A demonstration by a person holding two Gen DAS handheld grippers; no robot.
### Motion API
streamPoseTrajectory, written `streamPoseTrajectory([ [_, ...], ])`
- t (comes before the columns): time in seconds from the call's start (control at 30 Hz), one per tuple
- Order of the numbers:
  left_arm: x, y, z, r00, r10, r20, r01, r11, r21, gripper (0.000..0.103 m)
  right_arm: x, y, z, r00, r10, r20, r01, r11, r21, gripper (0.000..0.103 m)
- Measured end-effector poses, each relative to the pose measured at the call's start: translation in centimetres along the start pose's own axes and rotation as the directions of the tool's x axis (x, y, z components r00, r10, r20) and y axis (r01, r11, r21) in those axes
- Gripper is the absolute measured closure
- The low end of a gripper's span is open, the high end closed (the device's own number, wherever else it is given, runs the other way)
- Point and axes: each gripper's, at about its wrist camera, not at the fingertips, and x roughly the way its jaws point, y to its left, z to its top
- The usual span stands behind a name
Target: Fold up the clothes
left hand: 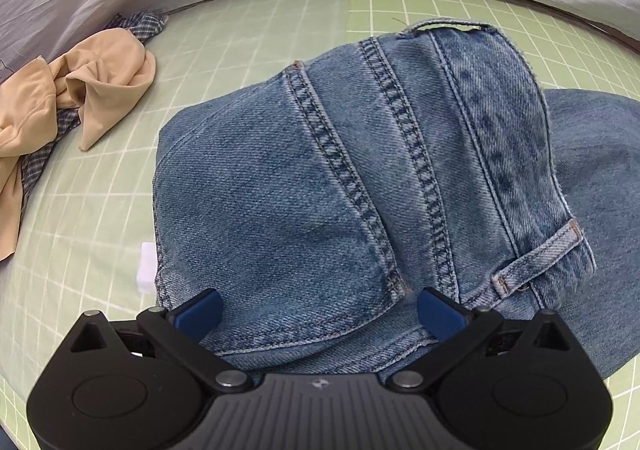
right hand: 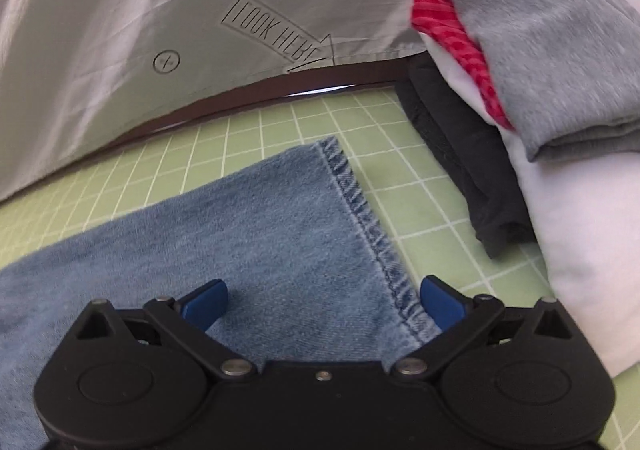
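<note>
A pair of blue jeans [left hand: 360, 177] lies folded on the green grid mat [left hand: 248, 29]; in the left wrist view its waistband end with a belt loop [left hand: 536, 258] faces me. My left gripper [left hand: 320, 310] is open, its blue fingers spread just above the denim near the waistband. In the right wrist view a jeans leg [right hand: 260, 234] with its stitched hem [right hand: 360, 209] lies flat. My right gripper [right hand: 324, 304] is open, with the hem corner between its fingers.
A beige garment [left hand: 80, 89] and a checked blue cloth [left hand: 148, 23] lie crumpled at the left. A stack of folded clothes, grey [right hand: 540, 41], red [right hand: 452, 41], white [right hand: 580, 250] and black [right hand: 468, 169], stands at the right. A grey sheet [right hand: 160, 9] hangs behind the mat.
</note>
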Motion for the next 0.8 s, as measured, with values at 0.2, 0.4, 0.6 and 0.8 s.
streamPoseTrajectory([
  [0.2, 0.1, 0.1, 0.0, 1.0, -0.004, 0.008, 0.005, 1.0, -0.007, 0.0, -1.0, 2.5, -1.3, 0.999, 0.049, -0.006, -0.049, 0.994, -0.102, 0.009],
  [0.4, 0.3, 0.3, -0.1, 1.0, -0.009, 0.027, 0.01, 1.0, -0.02, 0.0, -2.4, 2.9, -1.5, 0.998, 0.067, -0.011, -0.068, 0.997, -0.043, 0.078],
  [0.6, 0.3, 0.5, -0.7, 0.998, -0.024, 0.066, 0.026, 0.999, -0.027, 0.0, -4.6, 6.1, 1.3, 0.999, 0.026, 0.024, -0.024, 0.996, -0.081, 0.081],
  [0.8, 0.2, 0.7, -1.2, 0.994, -0.04, 0.1, 0.044, 0.999, -0.03, 0.0, -10.2, 13.7, 3.1, 0.972, 0.192, 0.135, -0.175, 0.976, -0.127, 0.081],
])
